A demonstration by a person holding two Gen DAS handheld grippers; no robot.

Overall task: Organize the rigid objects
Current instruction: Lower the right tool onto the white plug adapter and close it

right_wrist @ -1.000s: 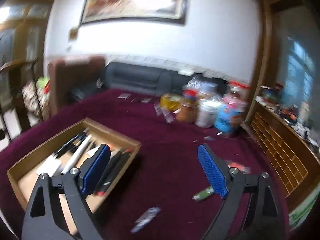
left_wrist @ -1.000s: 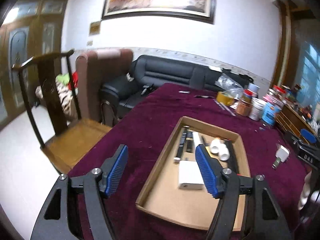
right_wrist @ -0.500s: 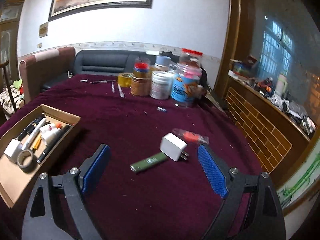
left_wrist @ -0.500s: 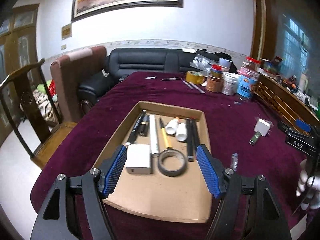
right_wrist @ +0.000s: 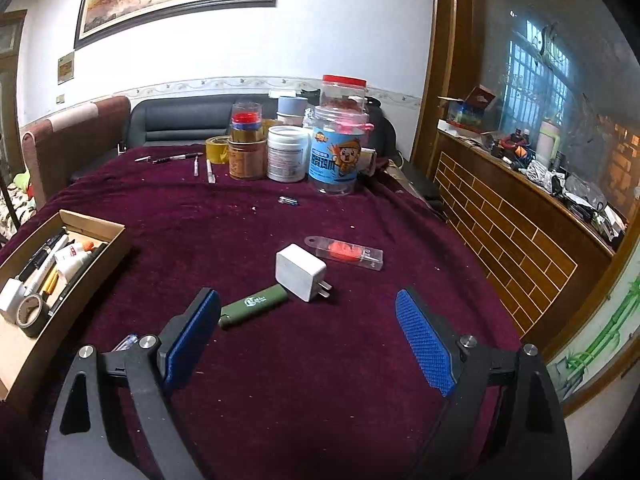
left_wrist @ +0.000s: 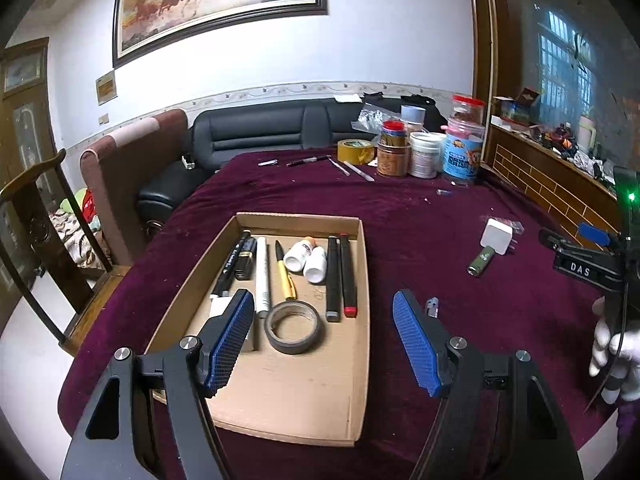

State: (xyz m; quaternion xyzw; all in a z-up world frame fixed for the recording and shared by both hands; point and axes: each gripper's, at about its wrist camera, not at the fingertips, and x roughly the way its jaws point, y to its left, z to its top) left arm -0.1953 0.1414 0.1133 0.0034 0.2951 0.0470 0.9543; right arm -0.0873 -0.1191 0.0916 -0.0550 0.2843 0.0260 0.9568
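Observation:
A shallow cardboard tray (left_wrist: 360,272) (right_wrist: 102,258) on the maroon tablecloth holds pens, markers, two small white bottles (left_wrist: 306,260), a tape roll (left_wrist: 293,327) and a white charger. My left gripper (left_wrist: 323,336) is open and empty above the tray's near half. My right gripper (right_wrist: 308,338) is open and empty, hovering just in front of a green lighter (right_wrist: 254,306) (left_wrist: 480,263) and a white plug adapter (right_wrist: 301,272) (left_wrist: 497,236). A clear packet with an orange item (right_wrist: 346,252) lies behind the adapter. A small pen-like item (left_wrist: 432,306) lies right of the tray.
Jars and tubs (right_wrist: 334,152) and a yellow tape roll (left_wrist: 354,151) stand at the table's far side, with loose pens (left_wrist: 308,160) beside them. A wooden chair (left_wrist: 44,216) and a black sofa (left_wrist: 260,132) lie left and behind. A brick-pattern ledge (right_wrist: 520,232) runs along the right.
Both grippers swung right and settled: the left now looks squarely over the tray, the right now faces the lighter and adapter. Both stayed open and empty.

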